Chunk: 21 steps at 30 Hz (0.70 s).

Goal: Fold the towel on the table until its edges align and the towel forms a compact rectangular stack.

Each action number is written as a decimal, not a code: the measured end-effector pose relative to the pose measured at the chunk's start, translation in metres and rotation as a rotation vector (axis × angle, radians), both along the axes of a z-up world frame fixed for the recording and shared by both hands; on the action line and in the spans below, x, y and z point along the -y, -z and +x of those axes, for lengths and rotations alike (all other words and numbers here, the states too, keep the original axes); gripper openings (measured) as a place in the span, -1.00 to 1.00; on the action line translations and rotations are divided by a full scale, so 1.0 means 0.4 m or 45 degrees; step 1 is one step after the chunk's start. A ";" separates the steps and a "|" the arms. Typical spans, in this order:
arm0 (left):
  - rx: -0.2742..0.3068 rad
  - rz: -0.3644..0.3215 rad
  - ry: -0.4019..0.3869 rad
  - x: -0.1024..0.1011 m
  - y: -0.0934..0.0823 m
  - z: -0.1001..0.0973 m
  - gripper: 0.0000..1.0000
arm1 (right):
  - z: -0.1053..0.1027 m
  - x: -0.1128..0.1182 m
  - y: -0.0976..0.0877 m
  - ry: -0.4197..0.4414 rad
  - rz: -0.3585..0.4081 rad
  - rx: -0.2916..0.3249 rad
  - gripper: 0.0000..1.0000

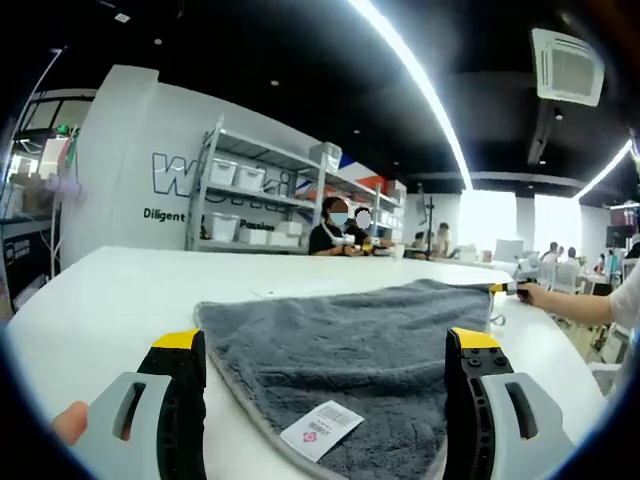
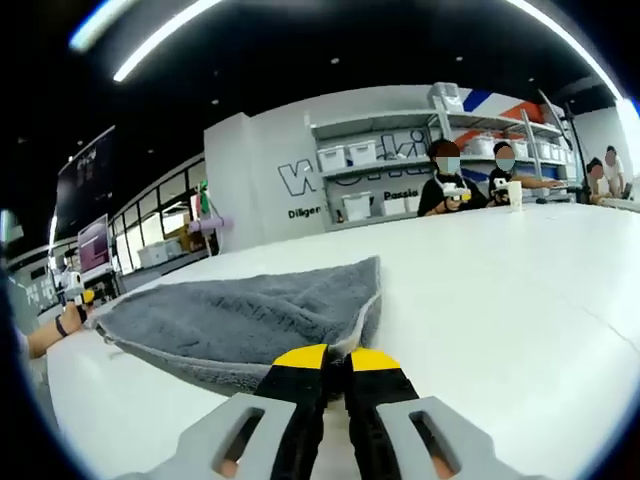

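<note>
A grey towel (image 1: 350,345) lies flat on the white table (image 1: 110,290), a white barcode label (image 1: 320,430) at its near edge. My left gripper (image 1: 325,340) is open, its yellow-tipped jaws wide apart on either side of the towel's near part, with nothing held. My right gripper (image 2: 338,358) is shut on the towel's near edge, where the towel (image 2: 240,320) shows two layers. In the left gripper view the right gripper (image 1: 500,288) is at the towel's far right corner, held by a hand. The left gripper (image 2: 78,298) appears small at the towel's far left end.
Bare table (image 2: 500,300) spreads to the right of the towel. Two people (image 1: 340,228) sit at the table's far end. Metal shelves with white bins (image 1: 250,200) stand against the wall behind. More people and desks (image 1: 560,260) are far off to the right.
</note>
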<state>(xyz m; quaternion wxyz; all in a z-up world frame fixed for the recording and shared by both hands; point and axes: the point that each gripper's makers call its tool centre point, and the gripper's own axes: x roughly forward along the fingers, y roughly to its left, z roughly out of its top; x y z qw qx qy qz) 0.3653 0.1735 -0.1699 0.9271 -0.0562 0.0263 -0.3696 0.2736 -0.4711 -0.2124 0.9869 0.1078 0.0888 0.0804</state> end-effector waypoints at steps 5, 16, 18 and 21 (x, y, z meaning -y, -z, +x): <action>-0.001 0.002 -0.015 -0.005 0.003 0.002 0.96 | 0.006 -0.004 0.000 0.020 0.017 -0.002 -0.97; -0.033 -0.024 -0.028 -0.012 0.012 0.007 0.96 | 0.040 -0.045 -0.047 0.018 0.086 0.083 -0.99; -0.036 -0.046 -0.031 -0.015 0.010 0.006 0.96 | 0.048 -0.079 -0.066 0.001 0.104 0.131 -0.99; -0.042 -0.063 -0.036 -0.018 0.009 0.006 0.96 | 0.061 -0.123 -0.101 -0.038 0.146 0.187 -0.99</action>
